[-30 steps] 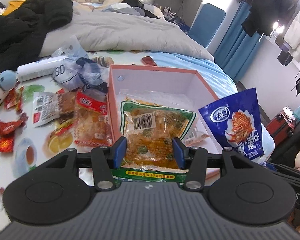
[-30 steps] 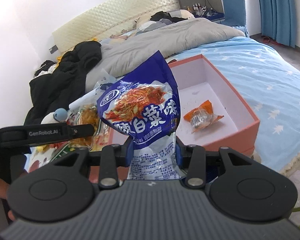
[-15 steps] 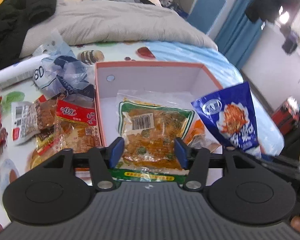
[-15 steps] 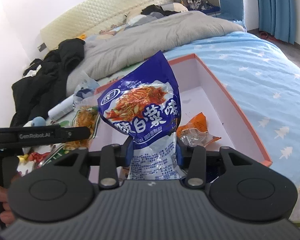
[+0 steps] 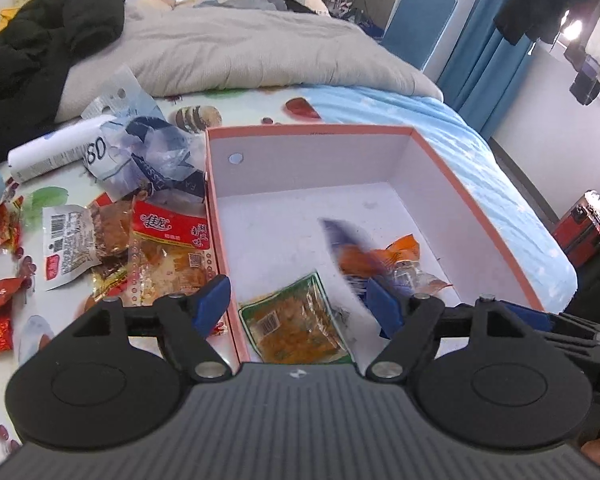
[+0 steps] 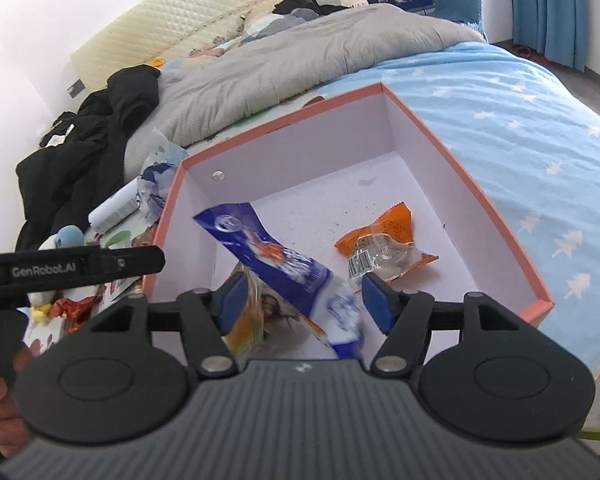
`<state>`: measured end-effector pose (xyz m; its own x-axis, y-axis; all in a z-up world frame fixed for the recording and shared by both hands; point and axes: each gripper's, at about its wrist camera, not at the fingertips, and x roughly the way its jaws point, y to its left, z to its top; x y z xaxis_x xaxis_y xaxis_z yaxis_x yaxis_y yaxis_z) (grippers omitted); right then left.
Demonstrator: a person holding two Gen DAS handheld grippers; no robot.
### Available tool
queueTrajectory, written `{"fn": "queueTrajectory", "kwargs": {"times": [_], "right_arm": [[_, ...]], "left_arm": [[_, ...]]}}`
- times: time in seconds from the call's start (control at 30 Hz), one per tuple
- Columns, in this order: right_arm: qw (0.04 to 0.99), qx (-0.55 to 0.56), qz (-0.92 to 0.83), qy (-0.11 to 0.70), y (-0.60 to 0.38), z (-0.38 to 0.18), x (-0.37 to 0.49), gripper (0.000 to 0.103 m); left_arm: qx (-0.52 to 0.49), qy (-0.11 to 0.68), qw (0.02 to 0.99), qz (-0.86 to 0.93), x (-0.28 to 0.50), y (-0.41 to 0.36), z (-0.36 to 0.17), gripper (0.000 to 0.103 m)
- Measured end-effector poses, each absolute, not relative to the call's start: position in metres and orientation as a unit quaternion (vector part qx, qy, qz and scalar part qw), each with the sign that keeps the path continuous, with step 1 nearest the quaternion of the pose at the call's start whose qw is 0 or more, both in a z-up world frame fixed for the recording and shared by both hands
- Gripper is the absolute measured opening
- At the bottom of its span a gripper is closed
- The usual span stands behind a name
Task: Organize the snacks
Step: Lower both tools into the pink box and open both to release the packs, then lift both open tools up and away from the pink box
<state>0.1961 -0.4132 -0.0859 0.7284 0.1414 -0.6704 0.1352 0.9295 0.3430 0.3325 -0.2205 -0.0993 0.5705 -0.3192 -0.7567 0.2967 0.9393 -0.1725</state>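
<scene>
A pink-rimmed white box [image 5: 308, 131] lies on the bed. My left gripper [image 5: 300, 304] hangs over its near left corner, jaws opening; the green-and-orange snack packet [image 5: 296, 330] lies loose on the box floor below, free of the pads. My right gripper [image 6: 302, 298] is over the box's [image 6: 460, 168] near edge, jaws opening. The blue noodle packet [image 6: 272, 252] tips forward between its fingers, blurred and untouched by the pads. It shows as a blue smear [image 5: 340, 240] in the left wrist view. A small orange packet [image 6: 384, 240] rests inside the box.
Left of the box lie several loose snack packets [image 5: 168, 248], a crumpled blue-and-white bag [image 5: 152, 160] and a white tube [image 5: 56, 152]. A black jacket [image 5: 40, 40] and grey duvet [image 5: 240, 52] fill the bed's far side. A red case [image 5: 584, 228] stands on the floor at right.
Both grippers moved forward and down over the box and opened. The green packet dropped from the left gripper into the box; the blue packet left the right gripper's grip and is toppling in.
</scene>
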Motion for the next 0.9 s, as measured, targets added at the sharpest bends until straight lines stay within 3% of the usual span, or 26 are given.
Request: {"fn": "queueTrajectory", "kwargs": {"times": [0.9], "right_arm": [[0.947, 0.160, 0.033, 0.278, -0.346, -0.015, 0.056, 0.073]], "left_arm": [[-0.045, 0.349, 0.920, -0.170, 0.143, -0.129, -0.019, 0.079]]}}
